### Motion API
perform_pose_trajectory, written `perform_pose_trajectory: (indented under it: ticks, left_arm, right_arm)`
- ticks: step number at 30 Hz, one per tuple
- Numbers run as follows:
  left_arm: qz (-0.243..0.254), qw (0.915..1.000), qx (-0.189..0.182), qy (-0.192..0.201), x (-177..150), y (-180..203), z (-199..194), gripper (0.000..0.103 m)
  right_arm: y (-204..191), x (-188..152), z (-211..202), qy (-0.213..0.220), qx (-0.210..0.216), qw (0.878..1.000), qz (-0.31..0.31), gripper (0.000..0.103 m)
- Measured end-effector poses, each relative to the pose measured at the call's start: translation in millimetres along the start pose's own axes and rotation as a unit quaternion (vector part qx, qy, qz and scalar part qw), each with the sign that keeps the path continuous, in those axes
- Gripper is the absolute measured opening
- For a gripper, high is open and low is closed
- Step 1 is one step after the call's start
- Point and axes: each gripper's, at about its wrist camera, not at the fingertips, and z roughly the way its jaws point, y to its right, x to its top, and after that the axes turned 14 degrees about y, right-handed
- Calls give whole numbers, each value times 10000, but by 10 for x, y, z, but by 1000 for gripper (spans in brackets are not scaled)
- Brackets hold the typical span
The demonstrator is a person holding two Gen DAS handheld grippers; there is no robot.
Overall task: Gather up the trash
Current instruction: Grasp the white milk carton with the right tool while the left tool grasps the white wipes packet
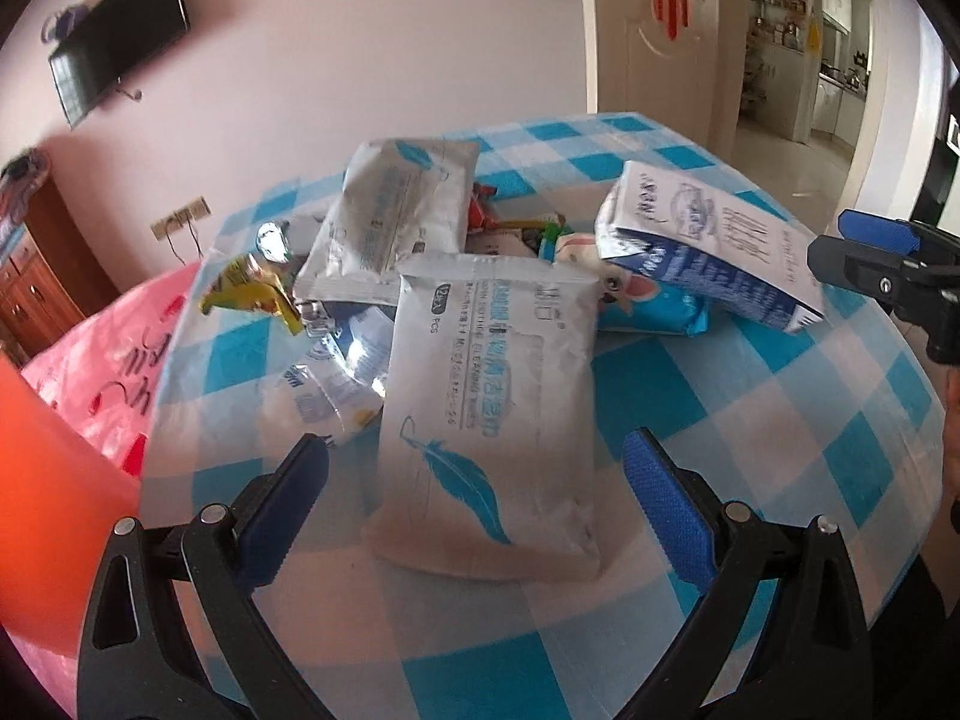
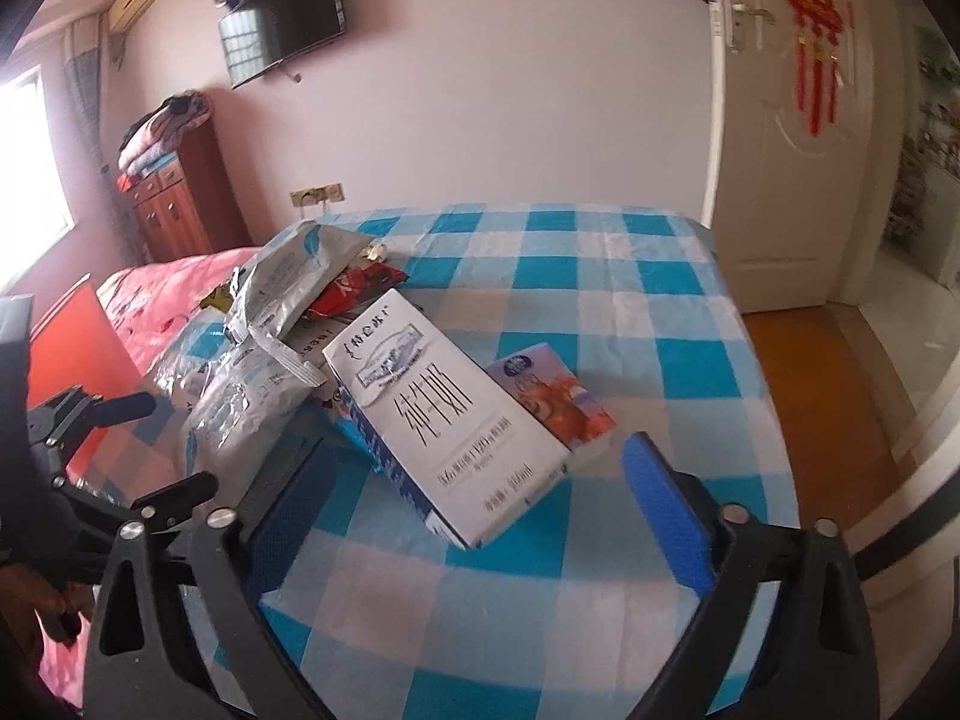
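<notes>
A pile of trash lies on the blue-and-white checked table (image 1: 750, 420). A white wet-wipe pack with a blue feather (image 1: 486, 408) lies nearest, between the fingers of my open left gripper (image 1: 474, 486), which is empty. A second wipe pack (image 1: 396, 222) lies behind it. A white milk carton (image 1: 714, 240) lies on the right. In the right wrist view the milk carton (image 2: 444, 426) lies just ahead of my open, empty right gripper (image 2: 480, 480). A small orange-and-blue carton (image 2: 552, 396) lies beside it. The wipe packs (image 2: 252, 402) lie to the left.
Yellow, red and silver wrappers (image 1: 252, 294) lie in the pile. A pink bed cover (image 1: 102, 360) and an orange surface (image 1: 48, 480) lie left of the table. A wall TV (image 2: 282, 18), a wooden cabinet (image 2: 174, 198) and a white door (image 2: 792, 120) stand behind.
</notes>
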Motion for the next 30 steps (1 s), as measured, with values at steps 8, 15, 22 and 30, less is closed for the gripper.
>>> perform_pose_trajectory:
  ticks: [8, 15, 22, 30]
  left_arm:
    - [-127, 9994, -154, -296, -3, -34, 298, 99]
    - [-224, 9992, -202, -280, 1, -49, 375, 99]
    - [-657, 9962, -416, -396, -35, -109, 443, 87]
    - [-1043, 9932, -401, -321, -86, -200, 405, 78]
  right_arm:
    - [-120, 93, 328, -319, 337, 9980, -433, 91]
    - [-233, 94, 547, -643, 591, 9934, -748, 93]
    - [-325, 27, 621, -691, 395, 9890, -1248, 92]
    - [-330, -10, 525, -658, 177, 9895, -1278, 69]
